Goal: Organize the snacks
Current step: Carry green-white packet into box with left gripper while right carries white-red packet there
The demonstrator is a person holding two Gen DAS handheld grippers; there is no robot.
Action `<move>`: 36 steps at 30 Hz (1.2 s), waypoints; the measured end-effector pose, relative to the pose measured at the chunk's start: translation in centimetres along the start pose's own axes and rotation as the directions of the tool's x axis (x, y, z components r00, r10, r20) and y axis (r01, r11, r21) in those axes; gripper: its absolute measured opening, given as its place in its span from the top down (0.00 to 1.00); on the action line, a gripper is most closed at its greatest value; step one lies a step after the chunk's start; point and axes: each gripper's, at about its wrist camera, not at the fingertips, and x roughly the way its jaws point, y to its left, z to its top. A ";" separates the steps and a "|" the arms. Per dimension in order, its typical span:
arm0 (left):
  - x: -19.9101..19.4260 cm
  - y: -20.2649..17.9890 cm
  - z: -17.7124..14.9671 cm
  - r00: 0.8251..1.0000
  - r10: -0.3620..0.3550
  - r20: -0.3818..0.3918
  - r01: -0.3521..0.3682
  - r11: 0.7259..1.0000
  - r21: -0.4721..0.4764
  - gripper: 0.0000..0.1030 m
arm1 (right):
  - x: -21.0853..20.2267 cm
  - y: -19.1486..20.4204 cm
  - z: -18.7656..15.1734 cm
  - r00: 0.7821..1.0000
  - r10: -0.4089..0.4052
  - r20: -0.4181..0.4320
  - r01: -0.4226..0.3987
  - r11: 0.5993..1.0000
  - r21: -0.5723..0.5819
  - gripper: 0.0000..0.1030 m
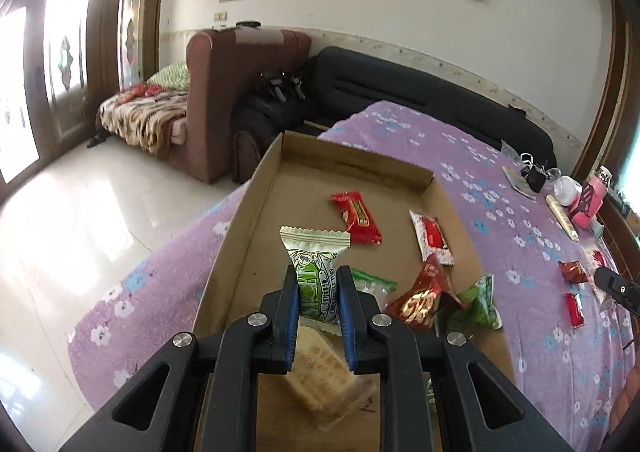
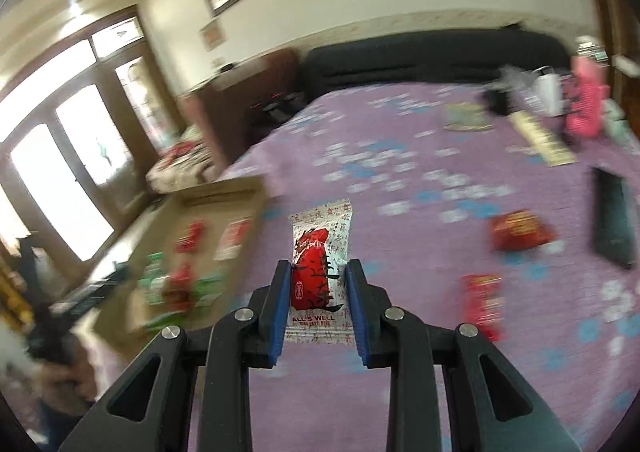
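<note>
In the left wrist view my left gripper [image 1: 318,280] is shut on a green and white snack packet [image 1: 316,264], held over the cardboard tray [image 1: 256,204]. Several snacks lie in the tray: a red packet [image 1: 356,217], a white and red one [image 1: 431,236], a red and gold one [image 1: 420,298], a green one [image 1: 478,302] and a pale cracker pack [image 1: 320,376]. In the right wrist view my right gripper [image 2: 318,284] is shut on a white and red snack packet [image 2: 320,272], above the purple flowered cloth [image 2: 400,140]. The tray [image 2: 224,192] is to its left, blurred.
Loose red snacks [image 2: 520,230] [image 2: 482,302] lie on the cloth to the right. A dark phone [image 2: 612,216], a pink object [image 2: 586,100] and other small items crowd the far right edge. A black sofa [image 1: 400,92] is behind the table, and a tiled floor [image 1: 80,212] on the left.
</note>
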 end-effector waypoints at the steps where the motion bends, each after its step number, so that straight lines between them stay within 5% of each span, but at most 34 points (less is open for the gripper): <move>1: 0.1 -0.1 -0.1 1.000 -0.003 -0.002 0.003 1.000 0.003 0.82 | 0.7 1.2 0.1 0.999 0.028 -0.018 -0.028 1.000 -0.007 0.74; 10: 1.1 -1.8 -1.2 0.996 -0.080 -0.044 0.083 0.993 0.079 0.82 | 8.2 9.3 -1.2 0.980 0.117 -0.162 -0.129 0.989 -0.065 0.74; 36: 2.3 -3.3 -2.4 0.999 -0.010 -0.053 0.019 0.987 0.163 0.82 | 10.1 10.0 -4.5 0.984 0.092 -0.156 -0.120 0.976 -0.182 0.74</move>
